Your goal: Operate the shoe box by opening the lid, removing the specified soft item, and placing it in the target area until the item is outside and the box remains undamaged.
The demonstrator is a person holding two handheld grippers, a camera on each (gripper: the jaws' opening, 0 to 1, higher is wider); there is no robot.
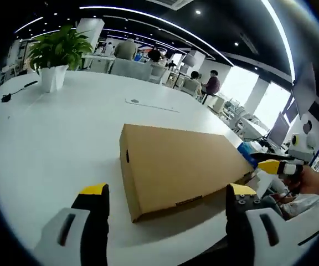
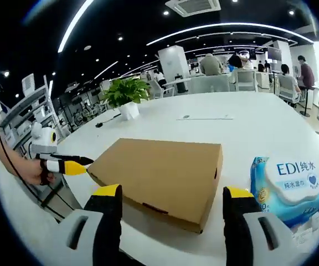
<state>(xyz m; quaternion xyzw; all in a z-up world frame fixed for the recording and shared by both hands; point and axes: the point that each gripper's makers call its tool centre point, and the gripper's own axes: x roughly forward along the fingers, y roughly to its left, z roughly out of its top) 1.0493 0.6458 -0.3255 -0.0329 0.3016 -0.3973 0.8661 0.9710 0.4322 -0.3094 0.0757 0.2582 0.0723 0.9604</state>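
Box [image 1: 181, 166] lies lid-down-shut on the surface [image 1: 54, 133], wipes pack [image 2: 288, 185] just beside it. I hold my left tool [image 1: 168, 202] and right tool [image 2: 173, 202] released, short of the box. Opening is not begun; next I must catch the lid edge gently.

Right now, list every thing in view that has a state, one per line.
shoe box: lid closed, lying flat on the white table.
wet wipes pack: flap shut, lying beside the box.
potted plant: upright.
left tool: open, holding nothing.
right tool: open, holding nothing.
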